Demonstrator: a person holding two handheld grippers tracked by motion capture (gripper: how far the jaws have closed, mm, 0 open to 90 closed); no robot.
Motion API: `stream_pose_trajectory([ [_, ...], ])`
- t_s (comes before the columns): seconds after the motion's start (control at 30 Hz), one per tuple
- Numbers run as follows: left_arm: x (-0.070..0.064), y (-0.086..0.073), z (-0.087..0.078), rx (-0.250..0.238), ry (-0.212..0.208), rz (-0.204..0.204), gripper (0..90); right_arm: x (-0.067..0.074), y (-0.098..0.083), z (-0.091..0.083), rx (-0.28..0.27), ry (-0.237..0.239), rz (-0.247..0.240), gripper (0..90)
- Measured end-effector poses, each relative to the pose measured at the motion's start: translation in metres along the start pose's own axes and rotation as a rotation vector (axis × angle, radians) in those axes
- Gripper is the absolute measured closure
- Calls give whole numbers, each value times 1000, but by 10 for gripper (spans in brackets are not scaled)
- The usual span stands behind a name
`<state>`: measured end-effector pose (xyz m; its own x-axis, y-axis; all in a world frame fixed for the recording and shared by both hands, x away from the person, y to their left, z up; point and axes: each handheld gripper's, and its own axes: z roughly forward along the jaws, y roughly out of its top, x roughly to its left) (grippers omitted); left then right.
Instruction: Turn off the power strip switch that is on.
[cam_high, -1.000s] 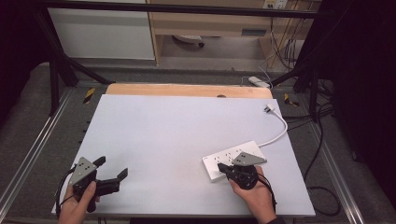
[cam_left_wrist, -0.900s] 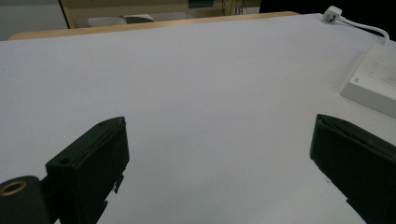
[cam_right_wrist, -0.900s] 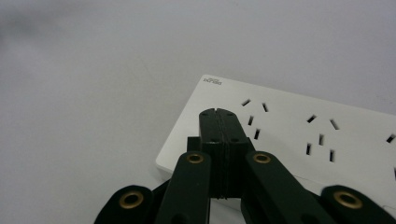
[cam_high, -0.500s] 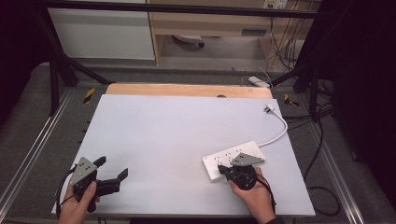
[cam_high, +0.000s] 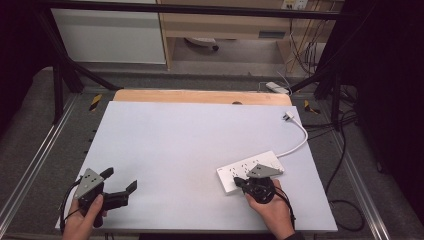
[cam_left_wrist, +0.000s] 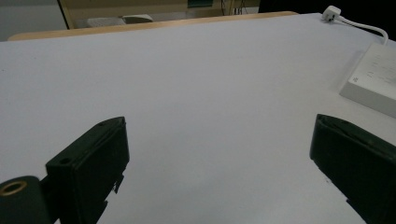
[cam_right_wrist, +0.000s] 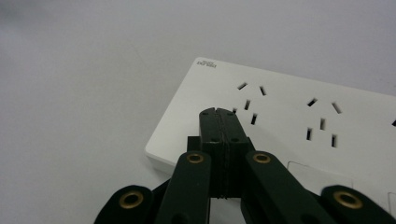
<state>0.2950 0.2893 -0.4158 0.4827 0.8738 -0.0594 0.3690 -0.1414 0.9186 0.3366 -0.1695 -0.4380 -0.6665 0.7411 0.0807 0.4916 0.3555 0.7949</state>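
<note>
Up close, right tongs (cam_right_wrist: 218, 112) pressed together over power strip (cam_right_wrist: 299, 116).

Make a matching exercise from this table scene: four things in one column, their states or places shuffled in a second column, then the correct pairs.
Things
1. left gripper
2. right gripper
3. power strip
4. plug

States or places
A. lies unplugged near the table's far right corner
B. jaws pressed together over a white surface
C. jaws spread wide over bare table
D. lies flat, sockets up, under a gripper's tip

Pairs: 1-C, 2-B, 3-D, 4-A
</note>
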Motion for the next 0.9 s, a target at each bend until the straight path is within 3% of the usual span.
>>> stream_pose_trajectory([
  [0.9, 0, 0, 0, 1, 0, 0, 45, 3, -2, 0, -12, -16, -16, 900],
])
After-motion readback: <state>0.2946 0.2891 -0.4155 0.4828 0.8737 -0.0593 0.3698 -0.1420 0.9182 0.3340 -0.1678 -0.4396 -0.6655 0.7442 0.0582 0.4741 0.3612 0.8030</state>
